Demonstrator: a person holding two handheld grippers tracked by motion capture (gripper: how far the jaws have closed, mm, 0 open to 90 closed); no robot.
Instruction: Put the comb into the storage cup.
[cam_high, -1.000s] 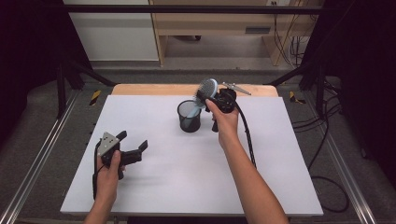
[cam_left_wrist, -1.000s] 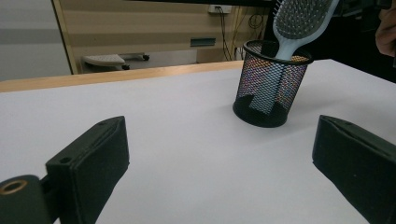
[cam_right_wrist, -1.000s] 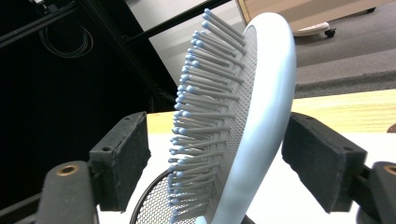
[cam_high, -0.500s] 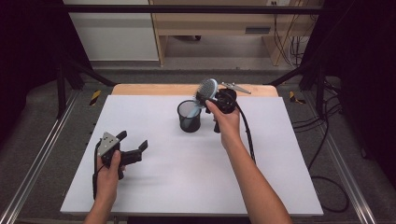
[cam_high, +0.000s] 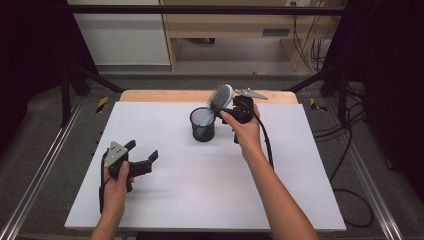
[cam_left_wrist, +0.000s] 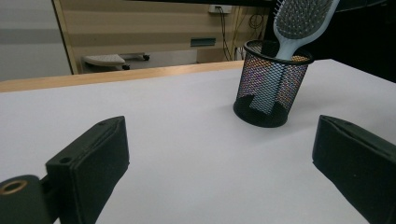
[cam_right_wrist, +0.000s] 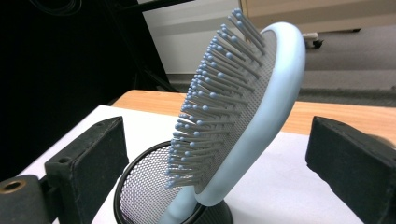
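Table (cam_high: 210, 200): a white work surface carried the scene; its wooden far edge showed beyond the cup.
Mesh cup (cam_high: 202, 125): a black wire-mesh cup stood upright at the far middle of the table.
Hairbrush (cam_high: 220, 98): a pale blue paddle brush stood with its handle down inside the mesh cup and its head above the rim.
Long axis of hairbrush: it ran from the cup floor up and toward the right gripper, tilted, with the bristles turned toward the person's left.
Right gripper (cam_high: 239, 111): held just beside the cup on its right, at the height of the brush head.
Right gripper state: jaws stood wide apart, one on each side of the brush head in the right gripper view (cam_right_wrist: 243, 107), and neither pad touched it.
Left gripper (cam_high: 142, 161): rested near the left front of the table, well apart from the cup, pointing toward it.
Left gripper state: jaws stood wide and held nothing.
Nearer hand: the right, by a clear margin.
Governing relation (judgement): the brush head lay straight ahead between the right jaws, so closing them would likely clamp it across its width.
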